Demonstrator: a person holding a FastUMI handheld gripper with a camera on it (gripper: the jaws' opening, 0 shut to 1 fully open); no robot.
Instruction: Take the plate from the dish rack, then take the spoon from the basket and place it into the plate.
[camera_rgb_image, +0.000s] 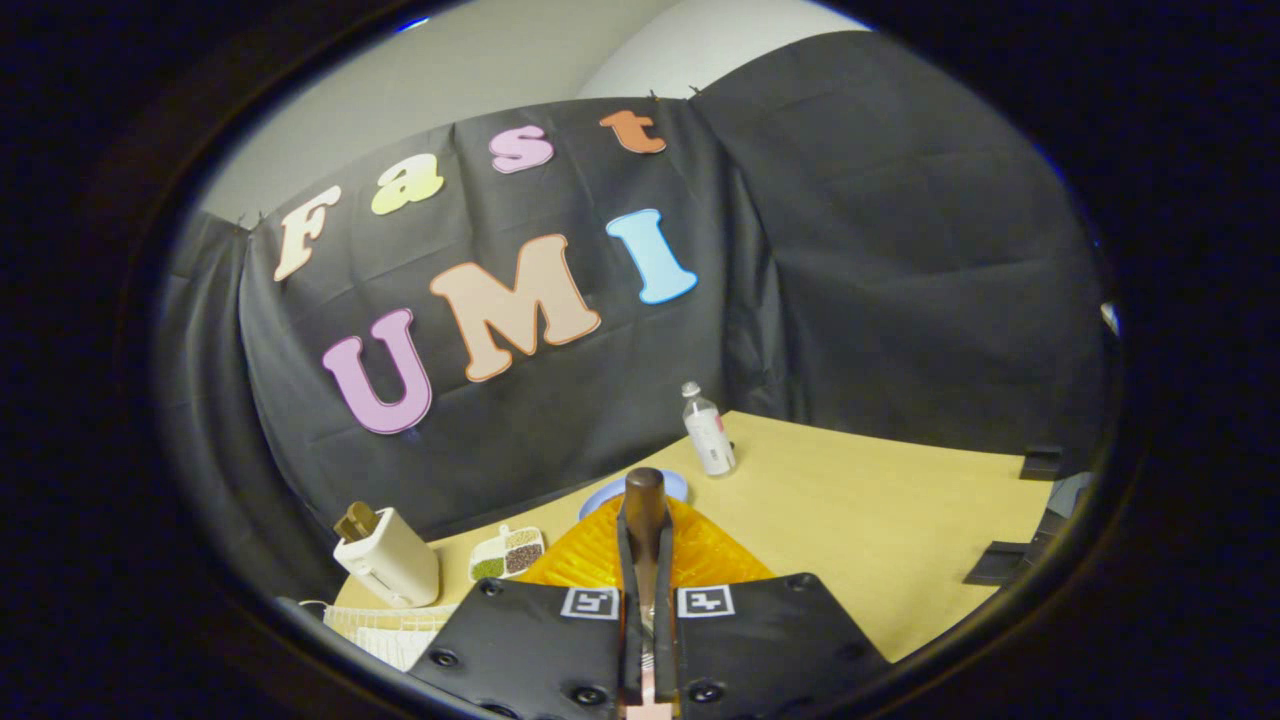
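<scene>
Between the two fingers of the gripper (645, 560), drawn close together, stands a brown spoon handle (645, 497), clenched on both sides and pointing up and forward; the spoon's bowl is hidden low between the fingers; just beyond the handle lies an orange ribbed mat or basket (590, 560), with the pale blue plate (603, 492) showing at its far rim on the wooden table (880, 540); a water bottle (709, 432) stands near the plate, a white toaster (388, 558) and a small divided dish (507, 553) off to one side; the risk, by this view, is a thin grip letting the spoon swivel or drop short of the plate, or a wide swing toppling the bottle.
</scene>
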